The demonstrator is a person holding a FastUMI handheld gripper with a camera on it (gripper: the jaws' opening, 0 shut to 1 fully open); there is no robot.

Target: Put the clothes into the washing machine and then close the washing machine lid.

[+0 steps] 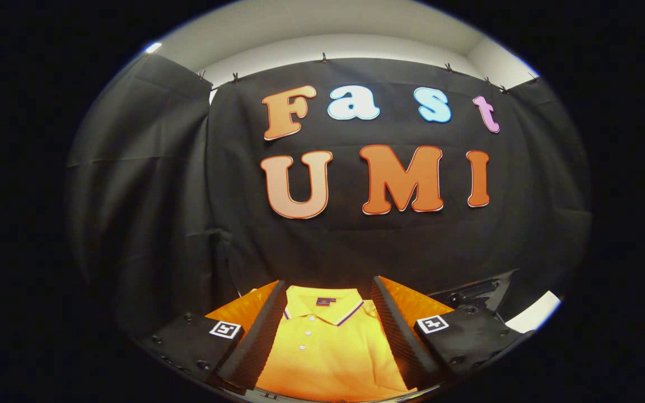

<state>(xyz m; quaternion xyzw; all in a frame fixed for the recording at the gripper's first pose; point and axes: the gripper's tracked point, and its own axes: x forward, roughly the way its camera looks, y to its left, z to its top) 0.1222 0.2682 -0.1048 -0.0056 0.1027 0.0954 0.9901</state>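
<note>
A folded yellow polo shirt (328, 347) with a collar and white buttons lies flat below me, its collar pointing away toward the booth wall. My gripper (328, 291) hovers over it with its two fingers spread wide apart, one on each side of the shirt. The ribbed pads (261, 336) face each other and touch nothing. The shirt's lower part is hidden beneath the gripper body.
The black cloth wall rises right behind the shirt. A white object (535, 313) peeks out at the far right, beside a dark piece of hardware (473, 291) beyond the right finger.
</note>
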